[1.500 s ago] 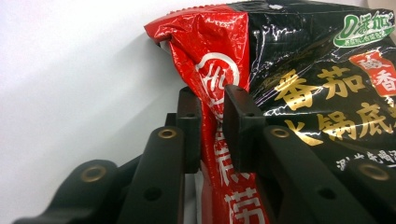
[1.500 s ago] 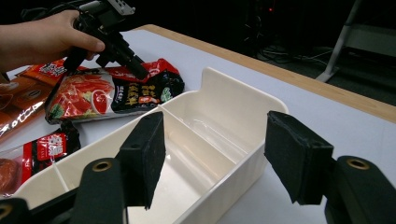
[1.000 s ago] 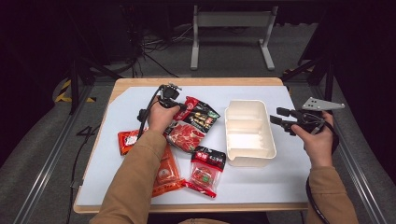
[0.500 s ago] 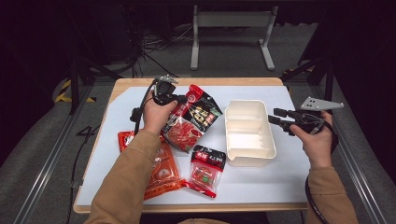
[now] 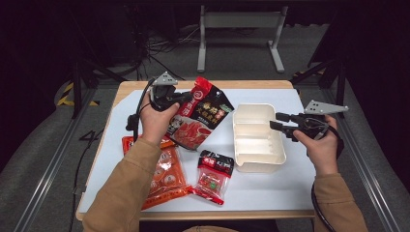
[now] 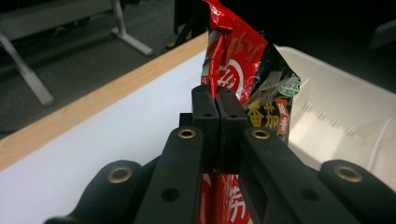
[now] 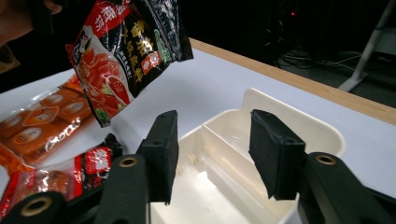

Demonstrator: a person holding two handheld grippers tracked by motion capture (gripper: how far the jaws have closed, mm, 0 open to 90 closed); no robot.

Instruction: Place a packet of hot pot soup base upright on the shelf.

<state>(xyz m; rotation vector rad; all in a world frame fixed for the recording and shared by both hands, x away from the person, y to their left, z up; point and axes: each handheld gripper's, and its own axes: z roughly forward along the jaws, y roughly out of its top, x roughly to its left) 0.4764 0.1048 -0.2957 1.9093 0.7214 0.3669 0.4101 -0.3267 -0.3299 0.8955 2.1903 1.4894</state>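
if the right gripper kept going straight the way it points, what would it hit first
Probably the cream divided container: the right gripper, jaws open, points over its near rim into the tray. Depth is unclear, so it might skim above.

Bright overhead light on the table (image 5: pixel 290 193) — dark surroundings, soft, slightly blurry frames

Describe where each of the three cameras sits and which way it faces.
High view: above the person's side, facing forward and down on the white table; both forearms, left claw and right claw show.
Left gripper view: on the left claw, looking along shut jaws clamping the red-and-black foil sauce pouch.
Right gripper view: on the right claw, looking between open jaws into the cream plastic divided tray.
Shared: pouch and tray appear in all three.
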